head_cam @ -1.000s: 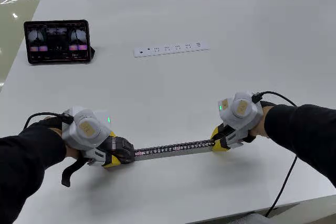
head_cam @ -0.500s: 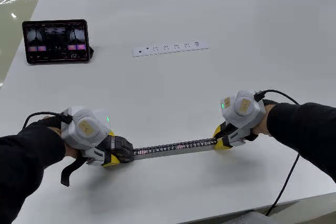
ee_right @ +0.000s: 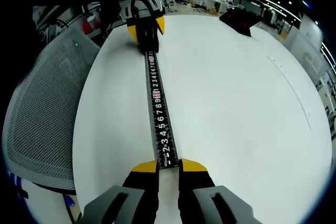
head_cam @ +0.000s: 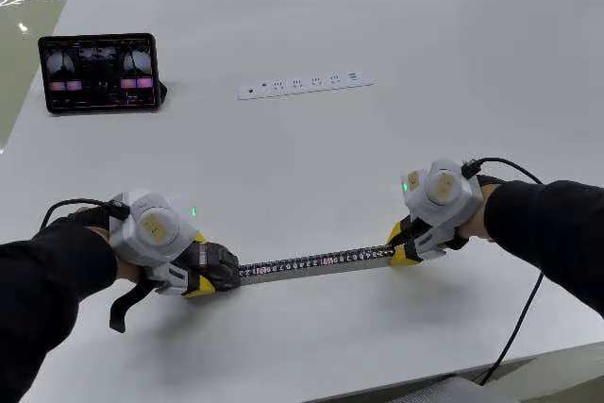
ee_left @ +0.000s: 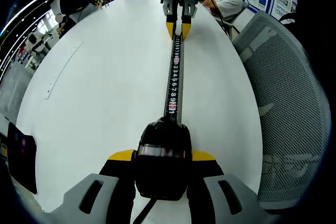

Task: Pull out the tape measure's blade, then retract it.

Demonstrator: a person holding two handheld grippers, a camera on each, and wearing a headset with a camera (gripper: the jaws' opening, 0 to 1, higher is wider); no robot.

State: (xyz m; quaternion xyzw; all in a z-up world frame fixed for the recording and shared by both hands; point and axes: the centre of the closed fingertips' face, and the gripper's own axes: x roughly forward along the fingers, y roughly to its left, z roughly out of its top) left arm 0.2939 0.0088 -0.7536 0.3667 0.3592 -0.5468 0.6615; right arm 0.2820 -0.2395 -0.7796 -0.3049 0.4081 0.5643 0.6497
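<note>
Blade extension under way. The left tool [head_cam: 201,277] is clamped around the tape measure's case [head_cam: 219,264], which rests on the white surface [head_cam: 377,139]. The right tool [head_cam: 400,252], jaws nearly together, pinches the free end of the blade [head_cam: 316,262]. The blade lies flat between them, well drawn out — retraction is judged still to come. Against the frame one second earlier, the right tool sits slightly farther right and the exposed blade is a little longer.
</note>
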